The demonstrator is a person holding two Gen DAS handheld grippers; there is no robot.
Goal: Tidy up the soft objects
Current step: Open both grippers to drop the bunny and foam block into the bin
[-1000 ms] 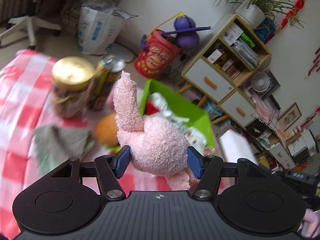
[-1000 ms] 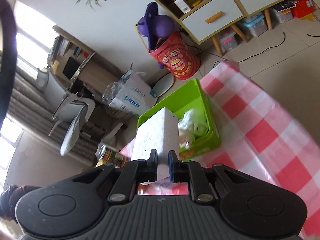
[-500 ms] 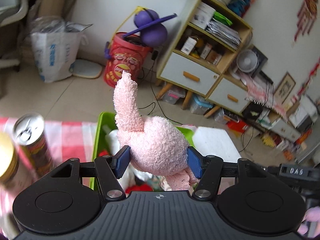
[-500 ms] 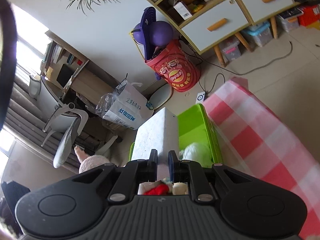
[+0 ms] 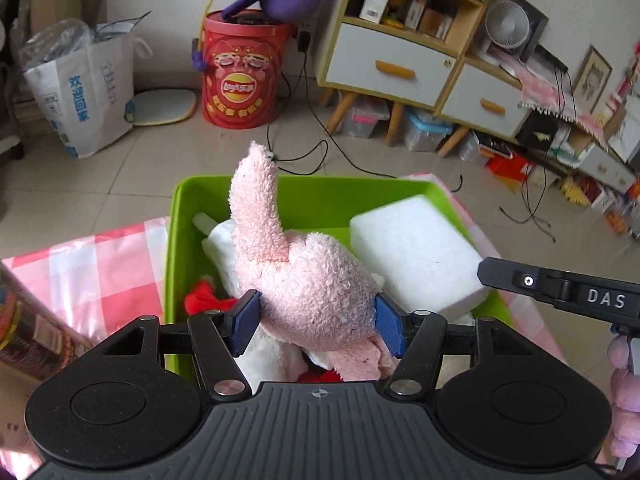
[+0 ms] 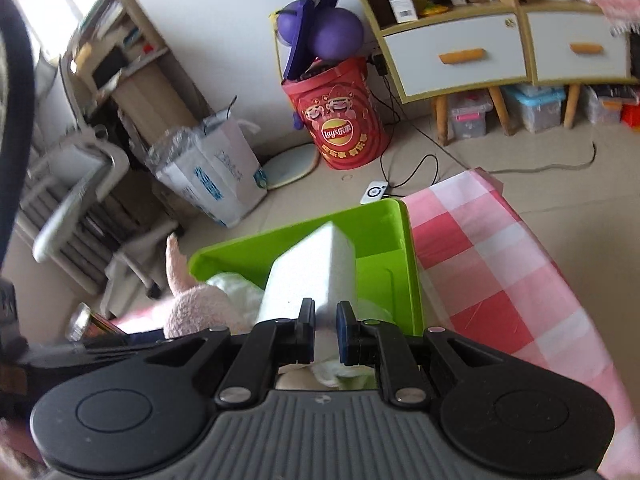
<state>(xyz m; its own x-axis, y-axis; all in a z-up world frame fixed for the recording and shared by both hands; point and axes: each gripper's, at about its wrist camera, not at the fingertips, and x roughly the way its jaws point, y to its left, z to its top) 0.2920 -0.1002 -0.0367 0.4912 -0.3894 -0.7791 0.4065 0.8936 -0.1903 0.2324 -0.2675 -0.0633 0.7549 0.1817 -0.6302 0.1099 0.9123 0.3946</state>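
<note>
Our left gripper (image 5: 317, 320) stands fairly wide, its blue pads (image 5: 245, 318) pressed into both sides of the pink plush toy (image 5: 308, 280), which it holds over the green bin (image 5: 320, 190) with one long ear or limb pointing up. Our right gripper (image 6: 325, 330) is pinched almost fully together on the near edge of the white foam block (image 6: 316, 270), which it holds above the right part of the same bin.

The left wrist view shows the bin's contents: white soft items (image 5: 224, 252) and something red (image 5: 200, 298) below the toy. It also shows a printed can (image 5: 28, 332) at far left on the pink checked cloth (image 5: 104, 264). The right wrist view alone shows the cloth running on to the right of the bin, and a small white device (image 6: 374, 191) on the floor beyond the bin.
</note>
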